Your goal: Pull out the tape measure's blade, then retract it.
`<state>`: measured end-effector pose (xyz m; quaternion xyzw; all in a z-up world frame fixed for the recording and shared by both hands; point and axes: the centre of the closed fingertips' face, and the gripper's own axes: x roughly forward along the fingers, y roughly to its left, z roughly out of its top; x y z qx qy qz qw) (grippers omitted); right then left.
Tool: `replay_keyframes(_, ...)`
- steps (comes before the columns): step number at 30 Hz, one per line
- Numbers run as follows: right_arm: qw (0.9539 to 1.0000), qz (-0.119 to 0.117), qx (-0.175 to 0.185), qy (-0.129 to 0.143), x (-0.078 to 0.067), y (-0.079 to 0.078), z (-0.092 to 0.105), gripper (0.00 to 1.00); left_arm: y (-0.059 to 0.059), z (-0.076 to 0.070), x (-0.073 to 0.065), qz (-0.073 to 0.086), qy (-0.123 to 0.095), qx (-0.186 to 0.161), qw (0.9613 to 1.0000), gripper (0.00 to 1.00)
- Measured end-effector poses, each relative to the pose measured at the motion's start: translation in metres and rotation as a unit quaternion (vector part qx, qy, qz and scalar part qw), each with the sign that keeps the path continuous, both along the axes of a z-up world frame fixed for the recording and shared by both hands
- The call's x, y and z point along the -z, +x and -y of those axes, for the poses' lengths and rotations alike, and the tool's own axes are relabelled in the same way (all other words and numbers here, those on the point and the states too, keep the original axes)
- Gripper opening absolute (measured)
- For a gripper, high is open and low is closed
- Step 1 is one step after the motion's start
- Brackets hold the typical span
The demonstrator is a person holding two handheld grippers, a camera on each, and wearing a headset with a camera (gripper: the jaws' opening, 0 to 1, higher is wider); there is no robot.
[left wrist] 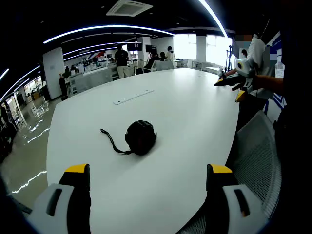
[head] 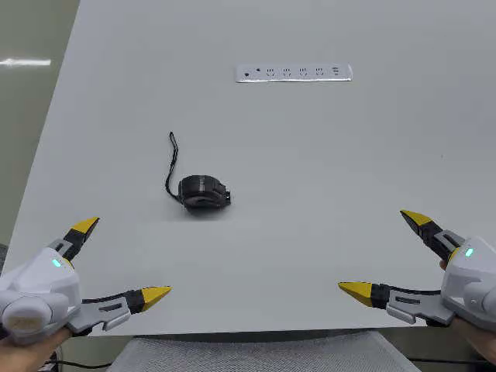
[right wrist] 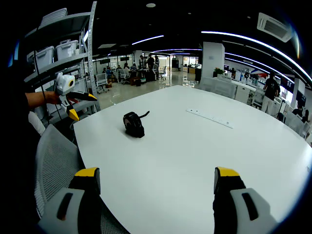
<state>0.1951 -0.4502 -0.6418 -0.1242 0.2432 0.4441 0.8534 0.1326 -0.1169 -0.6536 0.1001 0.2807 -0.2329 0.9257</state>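
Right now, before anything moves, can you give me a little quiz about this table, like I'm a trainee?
1. True or false: the tape measure has its blade pulled out.
2. Which lies farther from the left gripper? A. power strip B. tape measure
3. Fill in: the right gripper has jaws that stand ____.
Key: 1 false; 2 A; 3 open.

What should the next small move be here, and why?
Likely bring the left tongs forward to the tape measure: it lies untouched on the table, no blade drawn out, nearer that side than the right tongs. Both are open, at the near edge.
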Motion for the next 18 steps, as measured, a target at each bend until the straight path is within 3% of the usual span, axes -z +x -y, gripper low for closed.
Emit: replay_keyframes(18, 1.0, 0.001, -0.004, -0.005, 0.002, 0.0031, -0.0003, 0.98, 0.0041, -0.0011, 0.0008, 0.006, -0.001, -0.004, 1.0, 0.98)
